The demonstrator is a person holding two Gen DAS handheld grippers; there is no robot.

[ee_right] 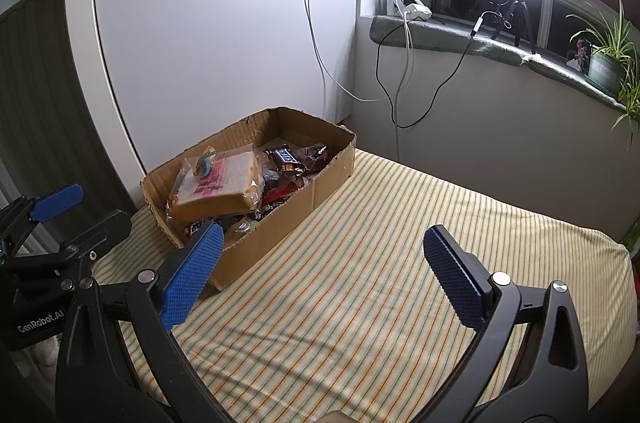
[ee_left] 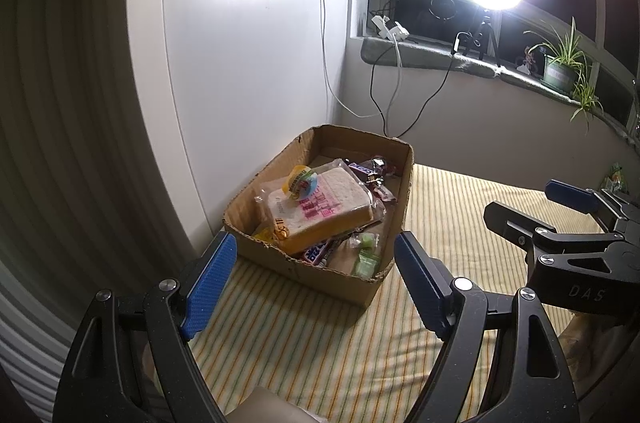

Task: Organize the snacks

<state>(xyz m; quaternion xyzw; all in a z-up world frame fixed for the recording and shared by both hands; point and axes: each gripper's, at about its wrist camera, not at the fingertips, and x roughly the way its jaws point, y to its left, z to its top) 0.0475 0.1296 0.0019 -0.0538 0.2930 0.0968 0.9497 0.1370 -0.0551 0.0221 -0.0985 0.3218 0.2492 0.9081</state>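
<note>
Left gripper [ee_left: 316, 279] and right gripper [ee_right: 322, 275] held side by side near the viewer, both tilted downward, each with blue-padded jaws spread wide and nothing between them, the two grippers close together but not touching.

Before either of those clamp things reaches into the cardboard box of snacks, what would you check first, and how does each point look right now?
1. Left gripper open, nothing between its fingers: ok.
2. Right gripper open and empty: ok.
3. Cardboard box open on top, standing on the striped cloth: ok.
4. Top item reachable: the bagged bread slice lies on the pile with a small yellow jelly cup on it, which may roll off: not ok.
5. Chocolate bars at the far end uncovered: ok.
6. What lies under the bread: cannot tell.
</note>
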